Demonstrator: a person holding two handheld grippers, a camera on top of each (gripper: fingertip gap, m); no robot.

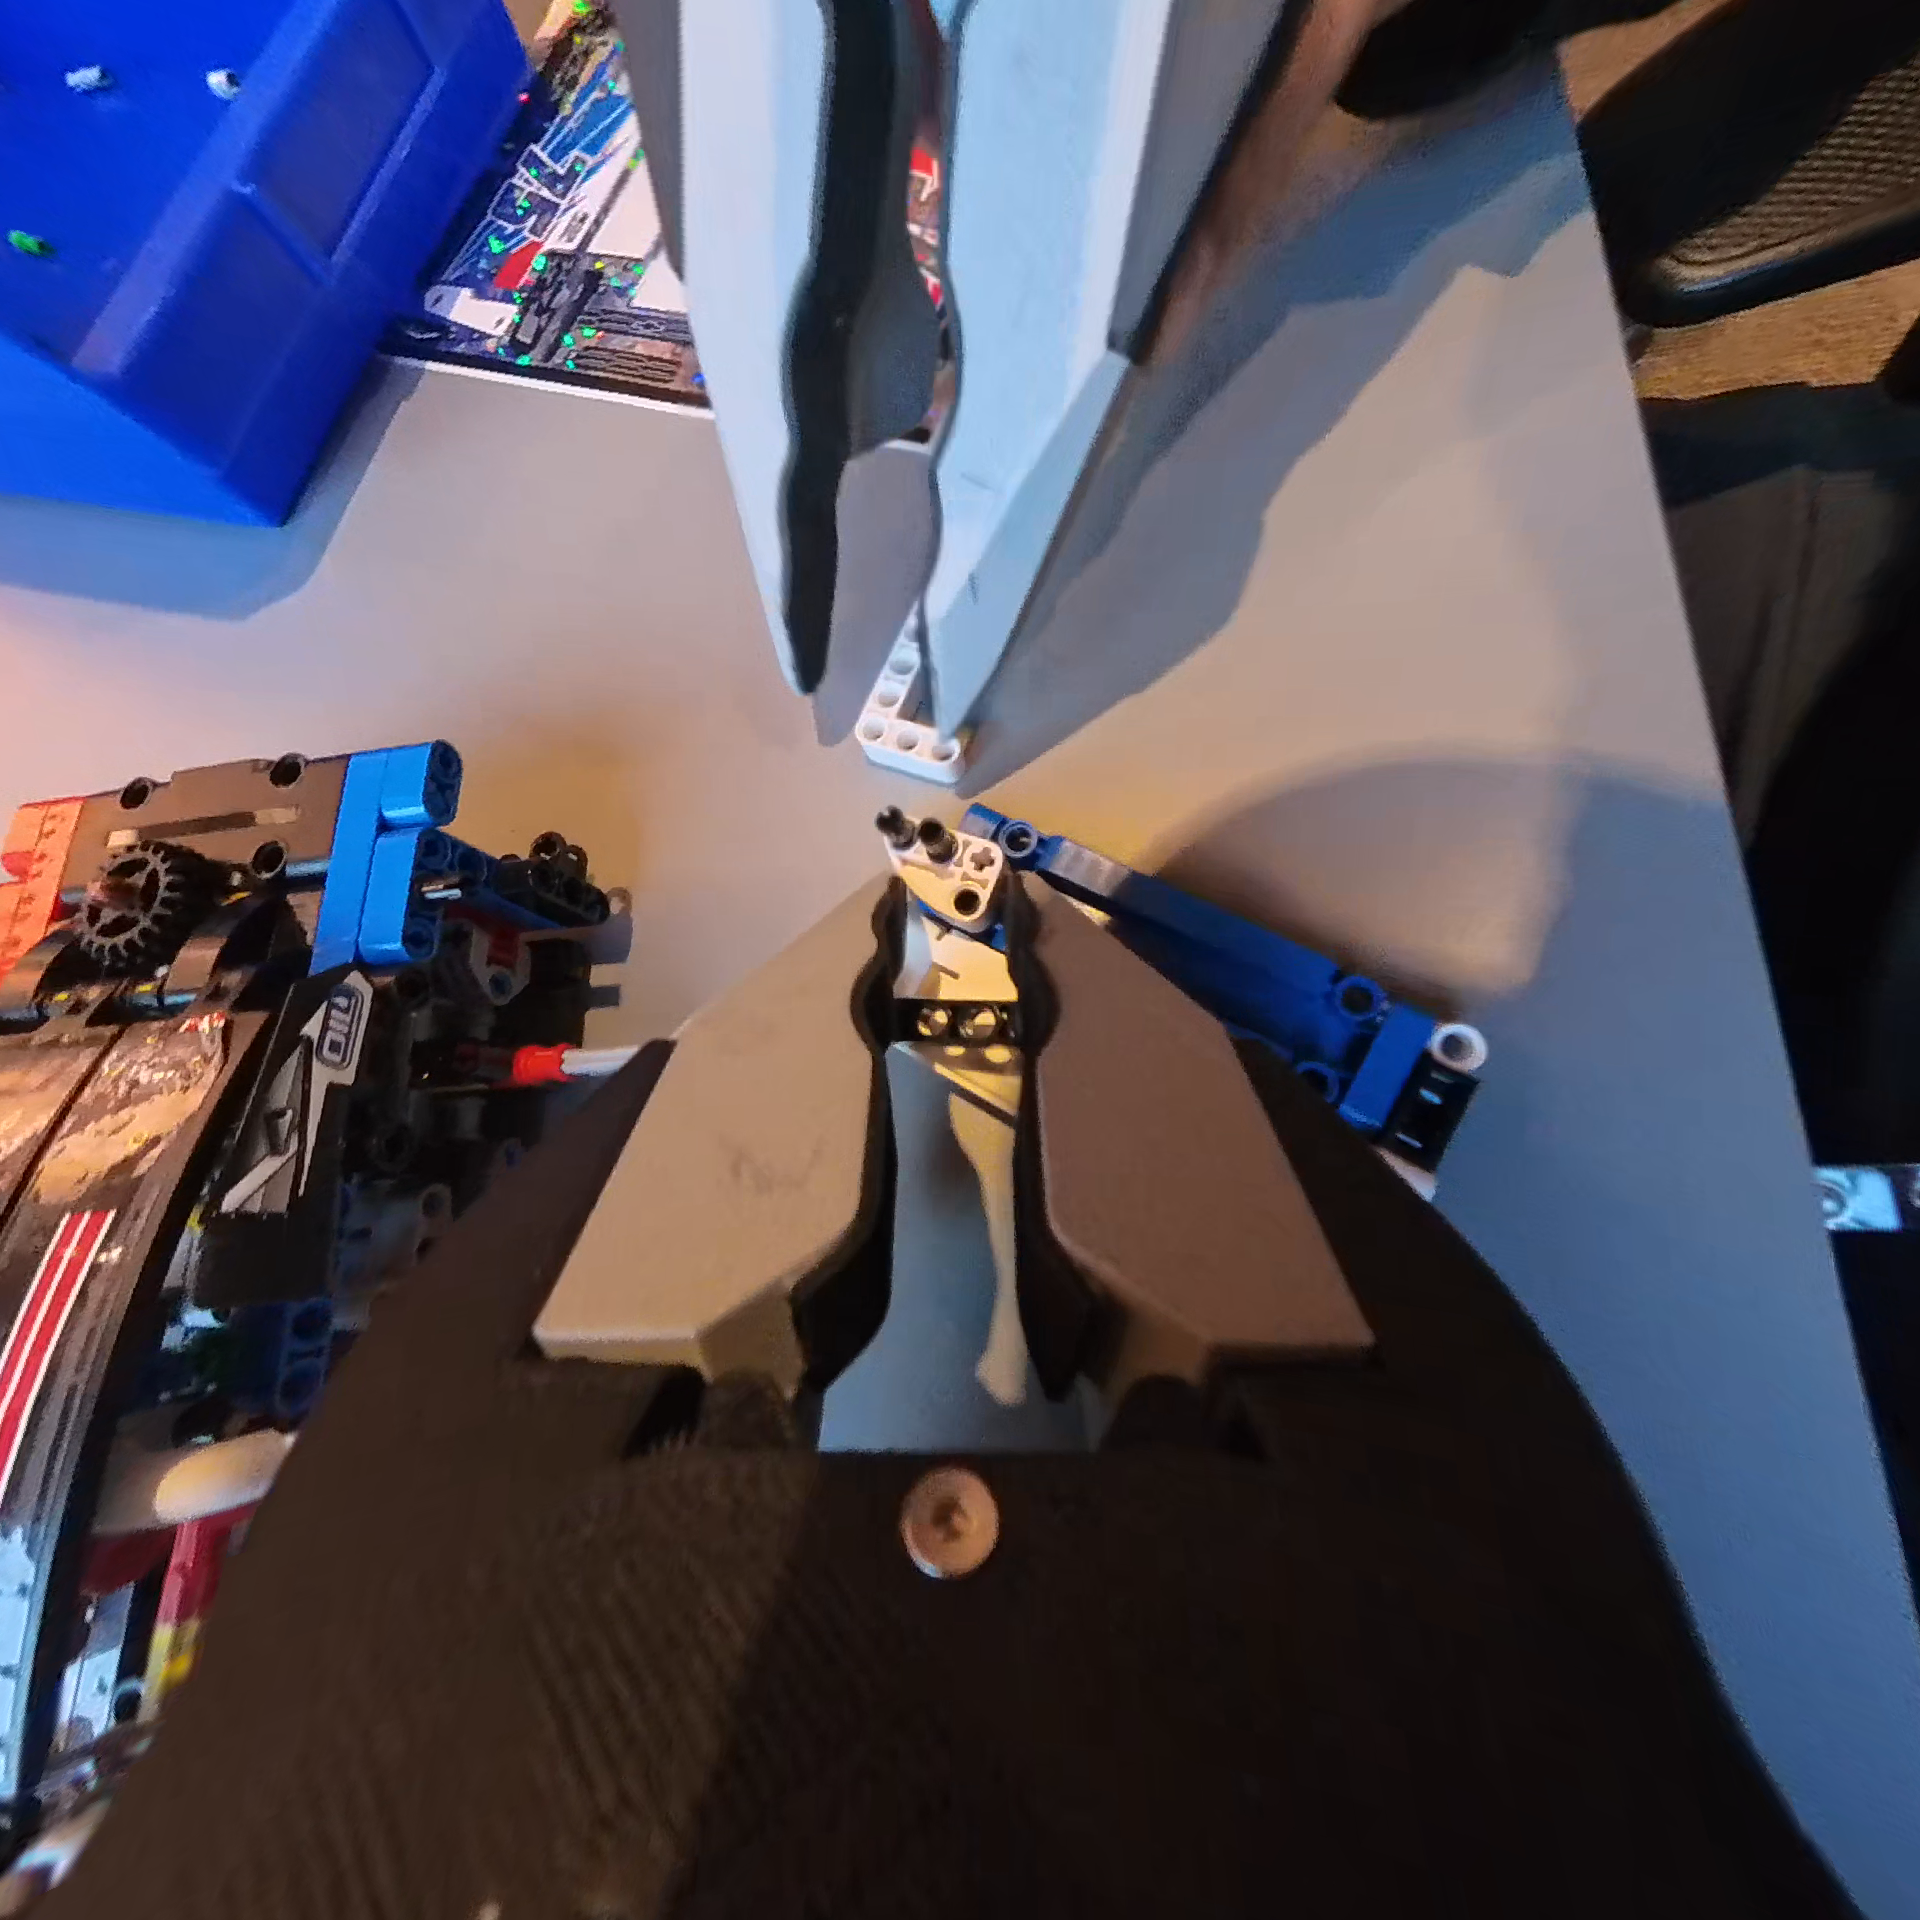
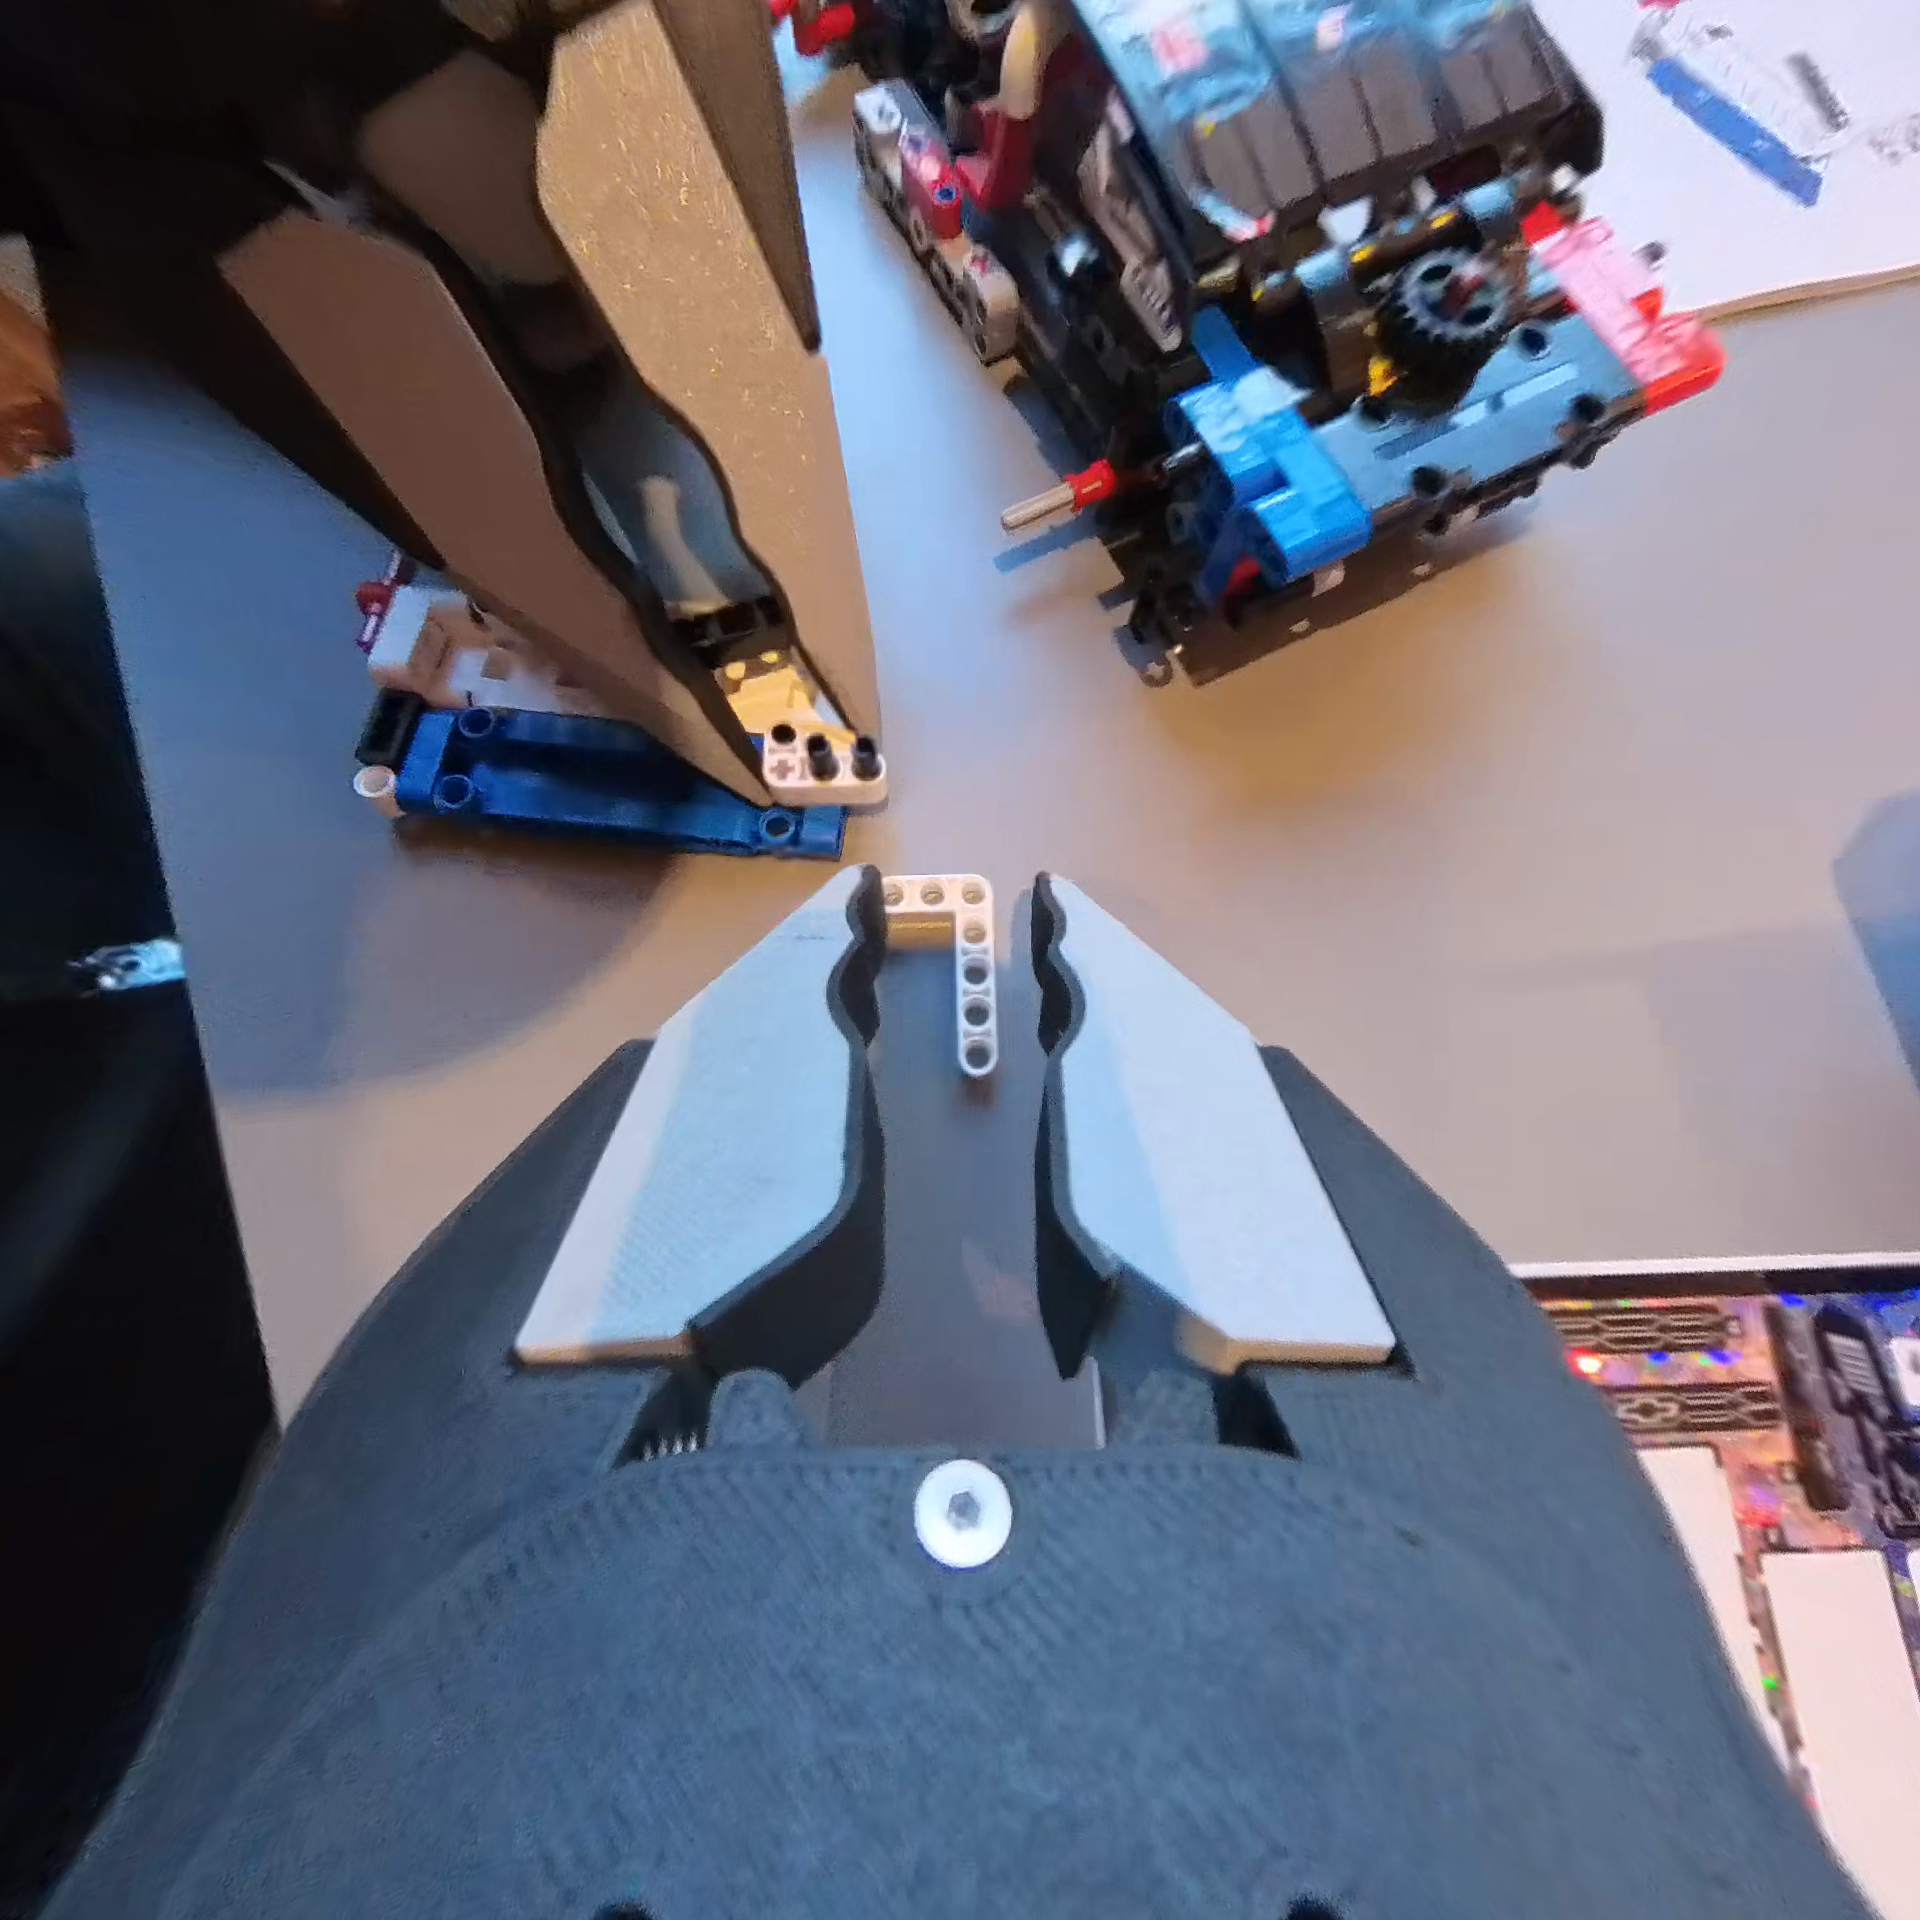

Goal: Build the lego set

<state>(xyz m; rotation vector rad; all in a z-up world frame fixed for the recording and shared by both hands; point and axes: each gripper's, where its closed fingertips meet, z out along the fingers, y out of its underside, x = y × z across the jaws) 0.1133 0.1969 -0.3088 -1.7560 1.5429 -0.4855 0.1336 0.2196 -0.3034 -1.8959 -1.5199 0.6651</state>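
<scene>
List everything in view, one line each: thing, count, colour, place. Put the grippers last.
L-shaped beam: one, white, lying on the table between the right gripper's fingers.
Small sub-assembly: one, white piece with black pins on a blue part, clamped by the left gripper.
Long blue assembly: one, dark blue with black end, flat on the table beside the left gripper.
Lego car: one, mostly black and blue with red parts, farther back on the table.
Storage bin: one, blue, at the far left.
Instruction booklet: one, multicoloured, next to the bin.
Table: one, grey.
Left hand-held gripper: grey fingers, black body, shut on the sub-assembly.
Right hand-held gripper: same build, open around the beam.
</scene>
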